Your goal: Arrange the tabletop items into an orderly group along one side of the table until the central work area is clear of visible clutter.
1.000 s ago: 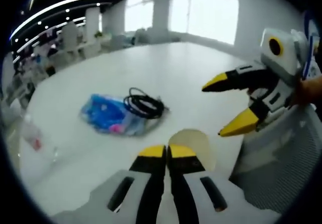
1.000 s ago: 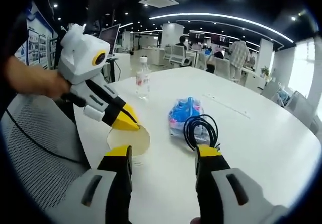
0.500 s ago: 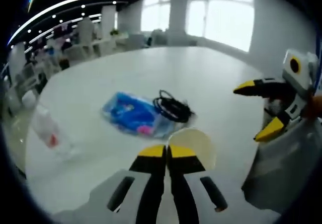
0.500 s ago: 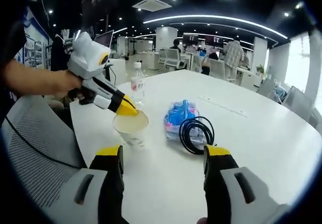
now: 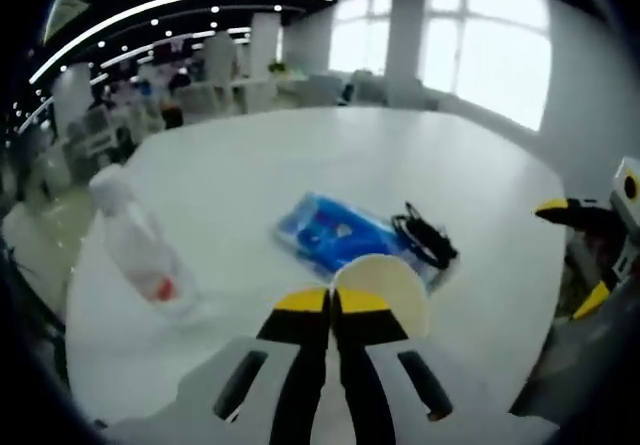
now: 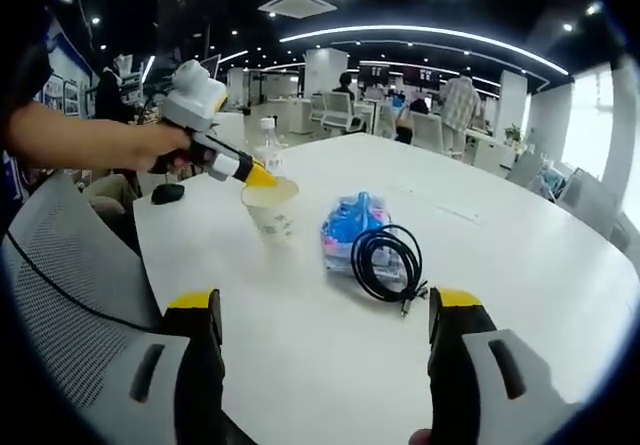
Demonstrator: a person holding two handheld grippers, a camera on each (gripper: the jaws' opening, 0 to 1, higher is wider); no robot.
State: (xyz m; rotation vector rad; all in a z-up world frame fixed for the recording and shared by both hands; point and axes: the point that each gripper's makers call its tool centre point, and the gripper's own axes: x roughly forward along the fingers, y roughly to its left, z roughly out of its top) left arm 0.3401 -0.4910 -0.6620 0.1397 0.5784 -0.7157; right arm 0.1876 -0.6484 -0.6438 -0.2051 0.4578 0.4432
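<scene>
The paper cup (image 6: 270,208) stands upright on the white bench (image 6: 520,255), its rim pinched by the left claw (image 6: 262,177), whose yellow tips are closed on it; in the left gripper view the same cup (image 5: 382,287) sits right at the tips of that claw (image 5: 331,302). Just beside the cup, to its right in the right gripper view, lies a blue plastic packet (image 6: 350,223), and a coiled black cable (image 6: 384,262) rests partly on the packet's near edge. A clear water bottle (image 6: 266,145) stands upright just behind the cup, farther along the bench; the left gripper view shows this bottle (image 5: 142,258) tilted by the lens at the left, with a red label. The right claw (image 6: 325,310) is open wide, holding nothing, near the bench's near edge; the left gripper view catches it (image 5: 582,255) at the far right. A dark mouse-like object (image 6: 167,193) lies near the left bench edge. A grey mesh chair (image 6: 70,295) stands at near left. Beyond is an open office with ceiling light strips, desks, standing people and bright windows.
</scene>
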